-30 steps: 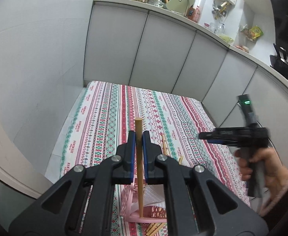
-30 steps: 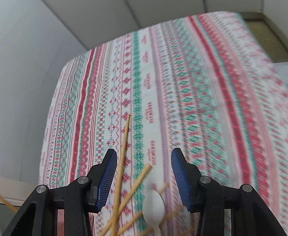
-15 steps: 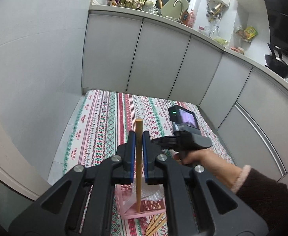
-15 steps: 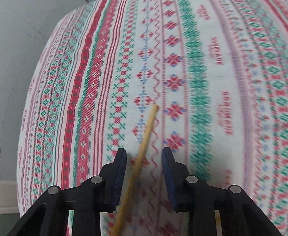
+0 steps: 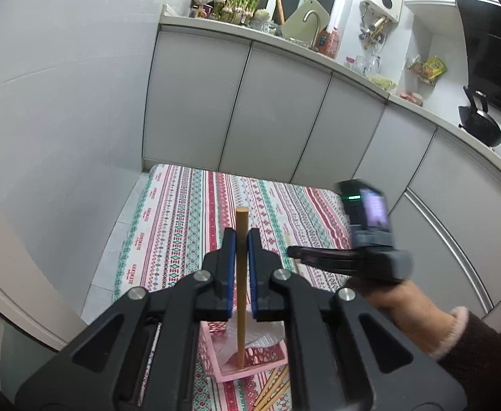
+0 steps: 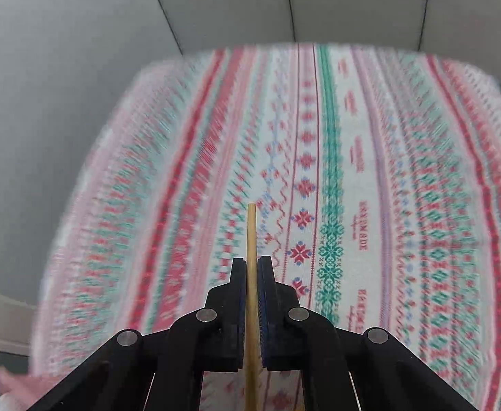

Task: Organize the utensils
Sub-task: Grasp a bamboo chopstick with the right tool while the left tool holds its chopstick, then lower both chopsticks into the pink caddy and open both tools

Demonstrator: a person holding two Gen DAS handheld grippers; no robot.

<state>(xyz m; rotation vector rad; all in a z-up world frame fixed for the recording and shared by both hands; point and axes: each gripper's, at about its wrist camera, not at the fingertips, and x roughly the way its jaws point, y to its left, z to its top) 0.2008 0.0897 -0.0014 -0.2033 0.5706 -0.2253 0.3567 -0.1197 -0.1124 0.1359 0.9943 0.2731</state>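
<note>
L tool (image 5: 240, 239), black w/ blue pads, is pinching a light wooden chopstick (image 5: 240, 294) upright; the stick's top pokes above the pads and its lower end reaches down into a pink perforated plastic basket (image 5: 247, 364) that sits on the red, green & white patterned cloth (image 5: 182, 226) covering the tabletop. Some white sheet or mesh lies inside the basket, can't tell what exactly. Just beside the basket's near R corner, a few more loose wooden chopsticks (image 5: 274, 388) lie on the cloth, partly hidden behind the tool's frame. R tool (image 6: 251, 267) has just been closing and its pads are now pressed on a second thin wooden chopstick (image 6: 251, 236), which runs straight fwd between them, tip sticking out past the pads over the cloth, rear end running back under the tool body. In the L wrist view the R tool (image 5: 293, 252) shows to the R of the basket, held by a hand (image 5: 401, 304) in a dark sleeve w/ a pale cuff, a small lit screen on top of its body; a pale stick end shows by its tip, blurred. R wrist view is motion-blurred, esp. at the cloth edges. Behind the tabletop: grey-white cabinet doors (image 5: 277, 109) under a countertop w/ a faucet (image 5: 313, 22), potted greens (image 5: 240, 5) and a black pan (image 5: 479, 121) far R.
</note>
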